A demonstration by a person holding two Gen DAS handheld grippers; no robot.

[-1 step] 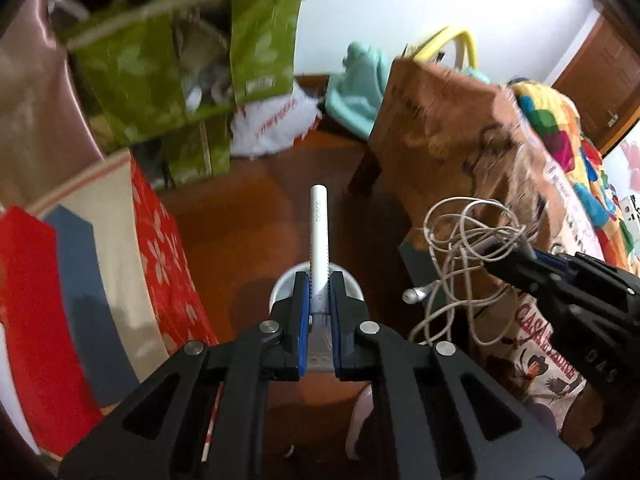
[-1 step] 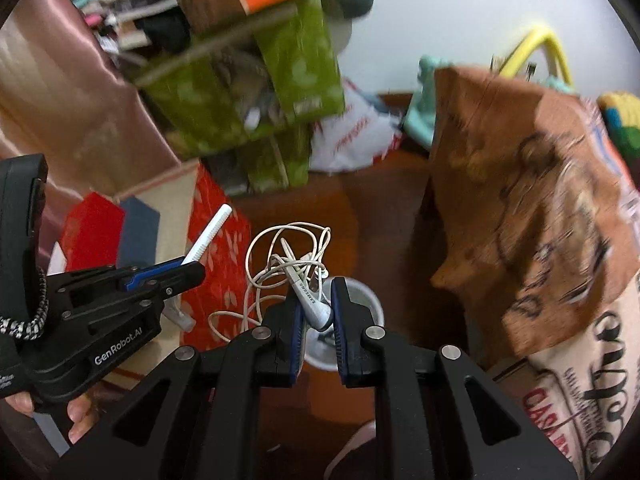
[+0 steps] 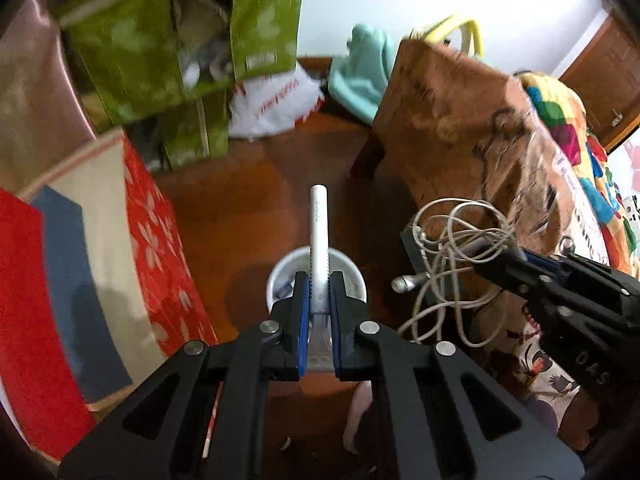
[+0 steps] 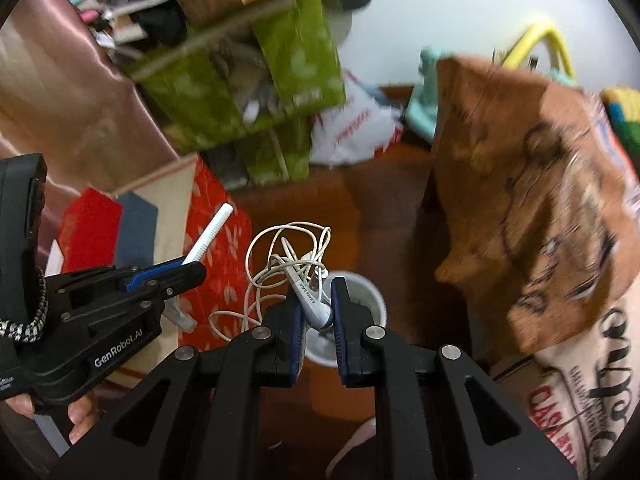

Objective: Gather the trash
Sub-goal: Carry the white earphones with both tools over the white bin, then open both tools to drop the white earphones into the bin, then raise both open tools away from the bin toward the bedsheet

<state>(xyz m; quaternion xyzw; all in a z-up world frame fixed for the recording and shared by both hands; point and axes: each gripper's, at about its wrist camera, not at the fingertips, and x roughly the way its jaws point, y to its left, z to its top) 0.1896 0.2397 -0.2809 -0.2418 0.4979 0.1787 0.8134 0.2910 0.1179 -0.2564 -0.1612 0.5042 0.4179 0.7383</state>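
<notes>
Trash in both grippers, carried above a small white bin [image 3: 352, 276] on the brown floor [image 3: 248, 216].

Left gripper [image 3: 319, 300], low centre of the left view: fingers pressed against the lower end of a white stick [image 3: 319, 232], perhaps a toothbrush handle or pen; cannot tell which. Stick pointing straight ahead along the fingers, its free end toward mid-frame, its gripped end directly over the bin's mouth. Probably held by the end so that letting go sends it lengthwise into the narrow opening.

Right gripper [image 4: 316, 312], low centre of the right view: fingers pinching the white plug body of tangled earphones [image 4: 308, 300], loops of cord [image 4: 280, 252] bunched above and trailing down to the left. Hard plug likely chosen as the grip because loose cord would slip. Bin [image 4: 368, 292] just behind and below the fingers here, partly hidden by them.

Seen from the left view, right gripper at right edge with the cord [image 3: 452, 248] hanging beside the bin, not above it.

Around the edges: red flowered bag [image 3: 160, 248] at left, green boxes [image 3: 176, 52] upper left, brown paper bag [image 3: 452, 120] at right.

Both items apparently close to the drop. Risk: cord loops catching on the rim or on a finger at release.
</notes>
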